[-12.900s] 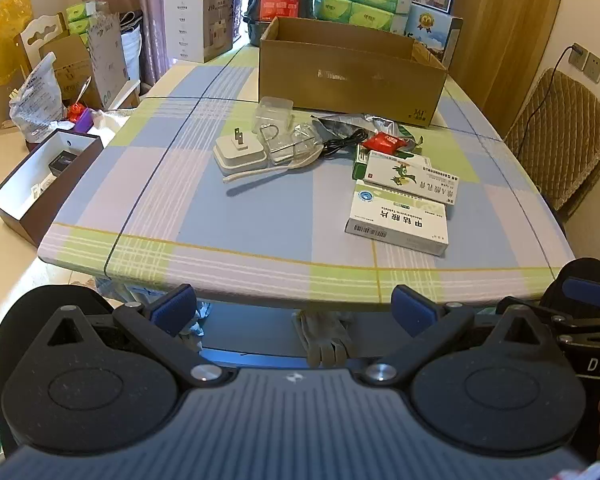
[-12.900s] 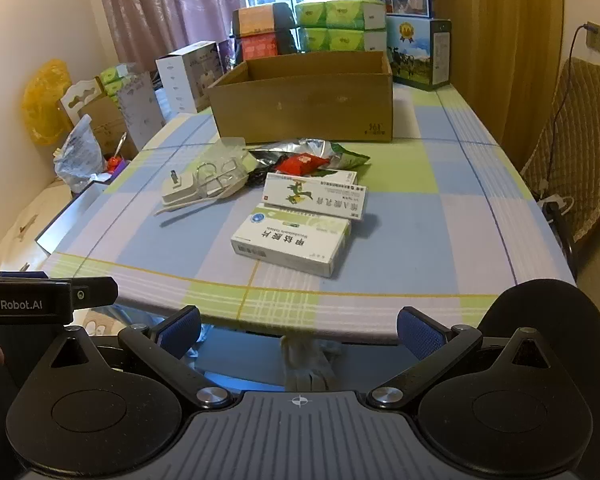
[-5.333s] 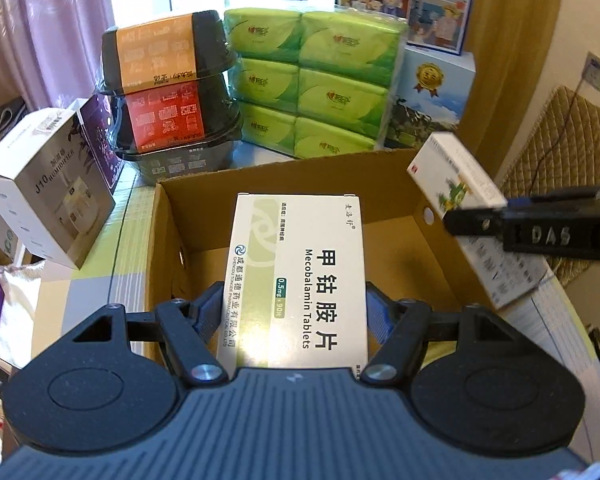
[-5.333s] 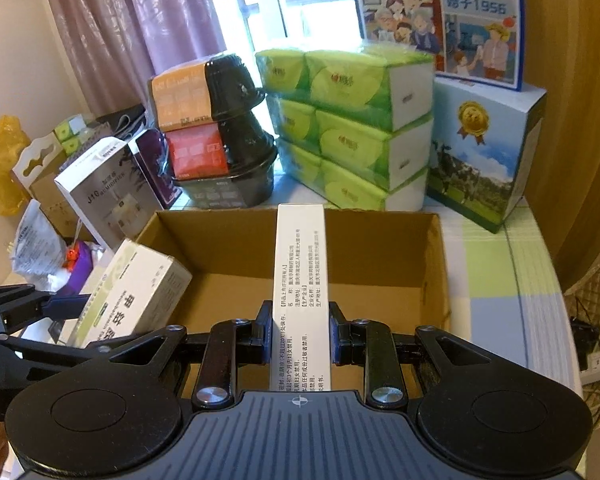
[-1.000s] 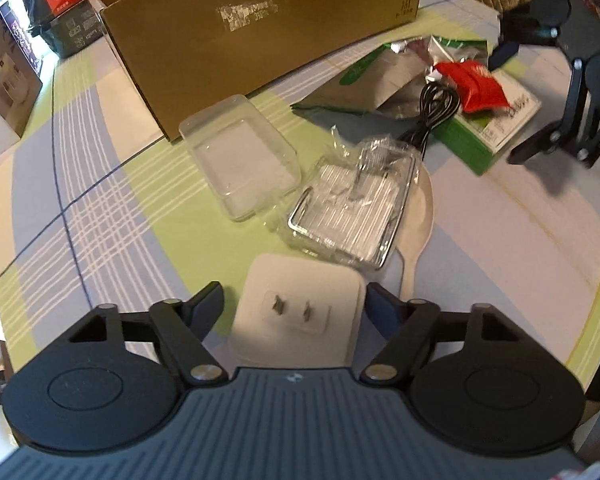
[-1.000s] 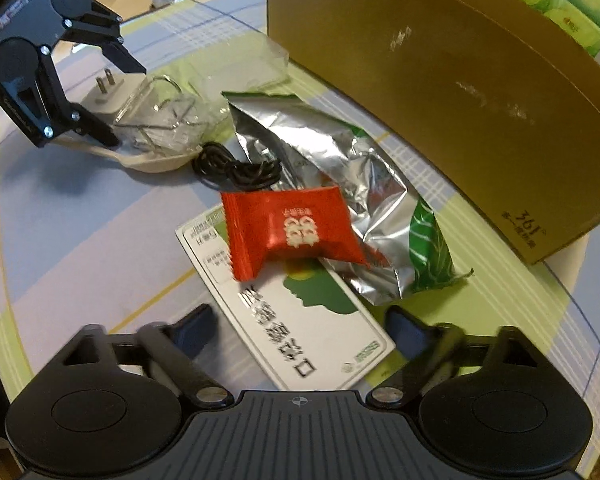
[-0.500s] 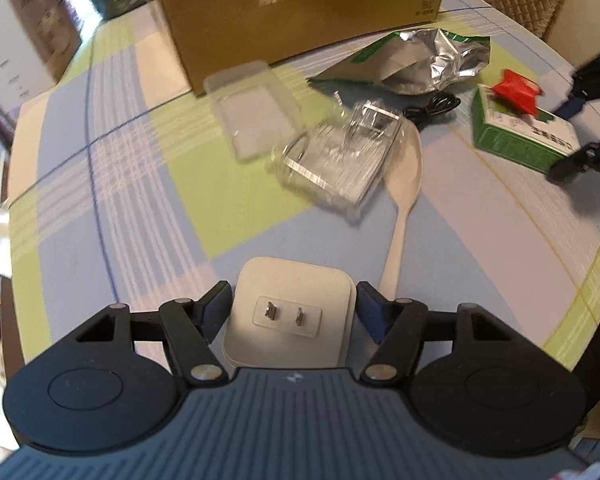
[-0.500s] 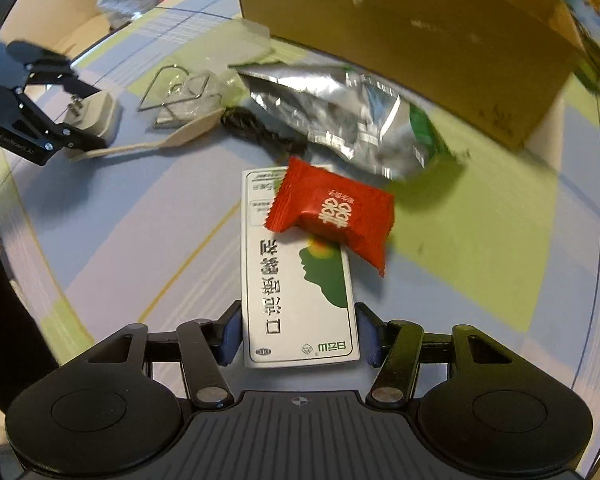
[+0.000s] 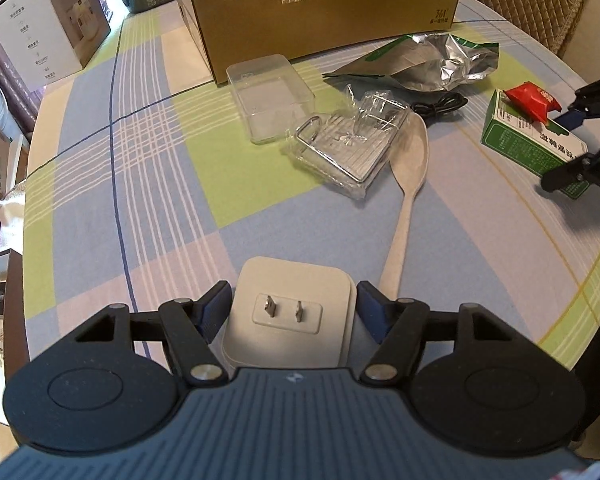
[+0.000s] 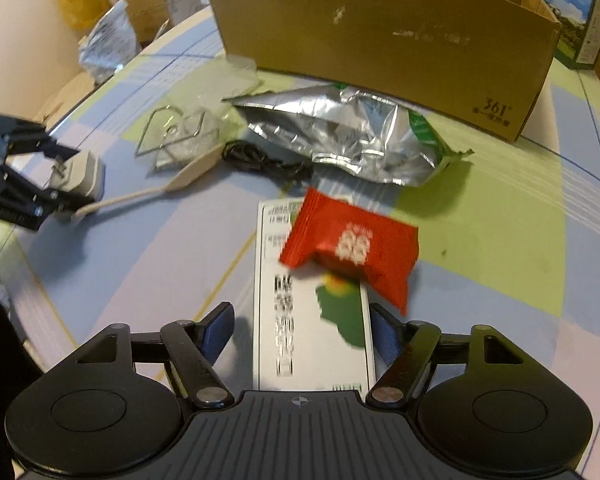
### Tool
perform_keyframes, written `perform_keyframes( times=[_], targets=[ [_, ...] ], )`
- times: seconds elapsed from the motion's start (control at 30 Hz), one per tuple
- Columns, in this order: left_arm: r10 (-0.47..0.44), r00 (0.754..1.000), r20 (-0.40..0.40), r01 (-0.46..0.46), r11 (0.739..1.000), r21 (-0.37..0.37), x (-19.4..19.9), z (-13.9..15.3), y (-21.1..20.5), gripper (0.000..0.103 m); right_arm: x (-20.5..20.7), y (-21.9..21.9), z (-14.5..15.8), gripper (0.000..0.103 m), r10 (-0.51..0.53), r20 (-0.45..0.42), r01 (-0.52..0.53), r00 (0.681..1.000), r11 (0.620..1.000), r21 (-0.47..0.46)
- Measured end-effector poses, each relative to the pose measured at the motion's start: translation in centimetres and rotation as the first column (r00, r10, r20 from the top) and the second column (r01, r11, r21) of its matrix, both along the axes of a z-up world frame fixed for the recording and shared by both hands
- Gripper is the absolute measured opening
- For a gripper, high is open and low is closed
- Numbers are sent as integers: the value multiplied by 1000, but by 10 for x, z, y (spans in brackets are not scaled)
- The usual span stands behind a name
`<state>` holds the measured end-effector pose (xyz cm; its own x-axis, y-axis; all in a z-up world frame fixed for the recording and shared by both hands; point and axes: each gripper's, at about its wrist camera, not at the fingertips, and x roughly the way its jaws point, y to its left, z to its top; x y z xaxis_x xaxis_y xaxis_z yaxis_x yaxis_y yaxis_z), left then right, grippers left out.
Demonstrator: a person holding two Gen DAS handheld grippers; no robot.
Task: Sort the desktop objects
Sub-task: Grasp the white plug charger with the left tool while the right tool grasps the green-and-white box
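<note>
A white plug adapter (image 9: 290,316), with its two metal prongs facing up, is squeezed between the blue pads of the left tool (image 9: 294,306). It is held at the near edge of the checked surface (image 9: 148,184). A pale spoon (image 9: 406,184) is seen just beside the adapter, with its bowl pointing toward the big cardboard box (image 9: 324,8). A wire rack in clear wrap (image 9: 348,146) is lying against the spoon's bowl, and a clear plastic box (image 9: 270,98) is found between the rack and the cardboard box. A crumpled silver bag (image 9: 428,64) and a coiled black cable (image 9: 440,106) are seen further right. In the right wrist view, a white and green medicine box (image 10: 312,312) is held between the pads of the right tool (image 10: 302,334); the right pad is pressed on it, but a small gap is seen at the left pad, so a firm grip cannot be told. A red snack packet (image 10: 352,246) is resting on top of the medicine box. This picture is a bit blurred. The silver bag is lying past the packet, in front of the cardboard box.
</note>
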<state>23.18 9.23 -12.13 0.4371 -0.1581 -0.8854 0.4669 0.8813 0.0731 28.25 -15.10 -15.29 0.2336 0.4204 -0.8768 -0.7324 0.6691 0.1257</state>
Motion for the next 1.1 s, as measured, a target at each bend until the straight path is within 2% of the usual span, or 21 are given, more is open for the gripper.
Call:
perform_keyframes(
  times=[0.03,0.1,0.33,0.4,0.5,0.57,0.67,0.83,1.1],
  targets=[
    [2,1000,1,-2,1000,-2,0,0,0,65,1,2,0,68,-5,3,5,1000,1000,-8],
    [9,1000,1,-9,1000,-9,-1,-1,1,65,-1,4,2,53,-21,28,22,999,999,-35],
    [19,1000,-8,-19,1000,-2,-4,1,-3,62,-1,-1,8,53,-34,-24,33,999,999,-43],
    [21,1000,-6,-21,1000,4,-5,2,-5,62,3,-4,13,53,-46,-52,45,998,999,-19],
    [42,999,2,-42,999,-5,-5,8,-4,62,14,-10,33,53,-77,-46,79,996,995,58],
    [55,998,6,-55,998,-14,-5,14,-3,62,21,-10,41,53,-100,-50,104,994,992,74],
    [50,999,18,-50,999,-4,-5,21,-6,62,14,-1,44,53,-33,-23,33,999,999,35],
    [43,999,16,-43,999,-3,-8,22,-8,61,5,-4,35,53,-44,-29,45,999,998,35],
    [35,999,-30,-35,999,14,-9,4,0,62,-4,-11,12,54,-26,-39,26,999,1000,2]
  ],
)
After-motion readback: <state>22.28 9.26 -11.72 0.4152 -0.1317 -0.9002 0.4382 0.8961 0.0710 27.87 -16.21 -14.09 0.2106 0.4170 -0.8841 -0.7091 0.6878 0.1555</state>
